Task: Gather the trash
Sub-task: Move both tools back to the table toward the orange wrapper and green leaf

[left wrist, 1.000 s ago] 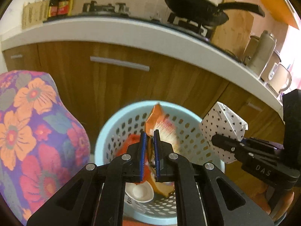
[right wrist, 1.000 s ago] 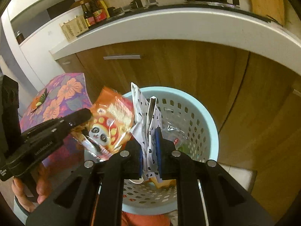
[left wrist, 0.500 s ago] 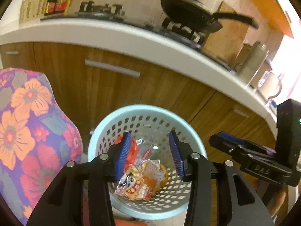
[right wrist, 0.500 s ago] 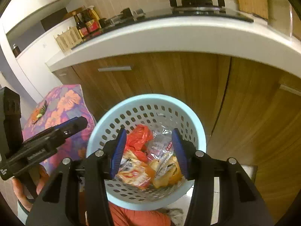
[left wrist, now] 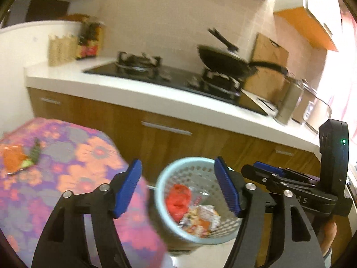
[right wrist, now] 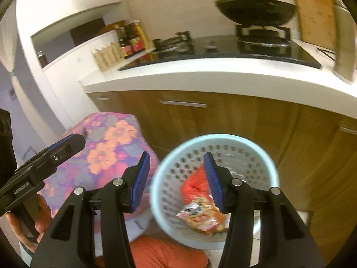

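Note:
A light-blue perforated basket [left wrist: 161, 192] [right wrist: 223, 137] stands on the floor by the wooden cabinets. It holds a red wrapper [left wrist: 178, 197] [right wrist: 193, 184] and printed snack packets [left wrist: 200, 220] [right wrist: 200, 218]. My left gripper [left wrist: 177, 172] hovers above the basket's left rim, its jaws opening with nothing between them. My right gripper [right wrist: 176, 163] is open over the basket's left edge, also empty. An orange wrapper [left wrist: 13, 158] and a dark green scrap [left wrist: 33, 154] lie on the floral tablecloth [left wrist: 73, 156] [right wrist: 111, 143] to the left.
A white counter [left wrist: 133, 89] runs behind, with a gas hob, a black pan [left wrist: 223, 61], bottles [left wrist: 91, 40] and a metal canister [left wrist: 287, 102]. Cabinet doors [right wrist: 245, 120] stand close behind the basket. An orange-clad leg [right wrist: 167, 252] is below, and a hand [right wrist: 42, 214] grips the left tool.
Both grippers let go of their packets, which dropped into the basket, and opened. Both have since risen and drawn back, so the counter top and table top show.

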Demonstrator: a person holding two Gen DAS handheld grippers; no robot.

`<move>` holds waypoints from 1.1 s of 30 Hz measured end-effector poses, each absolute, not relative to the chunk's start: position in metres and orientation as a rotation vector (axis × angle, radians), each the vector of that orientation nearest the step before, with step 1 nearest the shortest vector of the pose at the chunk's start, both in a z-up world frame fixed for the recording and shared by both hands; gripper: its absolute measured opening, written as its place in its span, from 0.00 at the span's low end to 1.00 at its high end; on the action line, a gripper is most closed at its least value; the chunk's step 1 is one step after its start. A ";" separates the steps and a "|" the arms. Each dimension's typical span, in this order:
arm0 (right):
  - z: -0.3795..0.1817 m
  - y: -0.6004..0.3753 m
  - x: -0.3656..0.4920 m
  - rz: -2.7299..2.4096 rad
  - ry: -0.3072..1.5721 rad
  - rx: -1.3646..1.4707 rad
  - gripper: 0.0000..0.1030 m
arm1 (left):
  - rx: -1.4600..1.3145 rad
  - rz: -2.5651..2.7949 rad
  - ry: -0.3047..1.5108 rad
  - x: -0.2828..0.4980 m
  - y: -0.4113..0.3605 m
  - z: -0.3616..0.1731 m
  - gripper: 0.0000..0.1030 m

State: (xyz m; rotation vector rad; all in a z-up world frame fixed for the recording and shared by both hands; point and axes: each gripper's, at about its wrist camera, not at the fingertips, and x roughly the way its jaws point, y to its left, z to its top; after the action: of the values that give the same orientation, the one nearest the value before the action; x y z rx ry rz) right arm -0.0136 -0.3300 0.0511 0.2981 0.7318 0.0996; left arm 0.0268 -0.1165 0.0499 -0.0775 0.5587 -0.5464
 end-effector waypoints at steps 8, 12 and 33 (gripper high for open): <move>0.065 -0.239 0.035 0.213 0.711 0.267 0.45 | -0.132 -0.361 0.493 0.036 0.002 0.068 0.69; 0.060 -0.187 0.067 0.258 0.697 0.212 0.45 | -0.162 -0.243 0.493 0.053 0.070 0.062 0.70; 0.008 -0.017 0.194 0.401 0.688 0.010 0.45 | -0.356 -0.119 0.751 0.201 0.197 -0.033 0.71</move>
State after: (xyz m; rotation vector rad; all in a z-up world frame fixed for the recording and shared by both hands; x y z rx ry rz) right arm 0.1938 -0.0165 0.0084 0.0099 0.6879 0.4013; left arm 0.2011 0.1968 -0.0332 -0.3556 0.7509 -0.1189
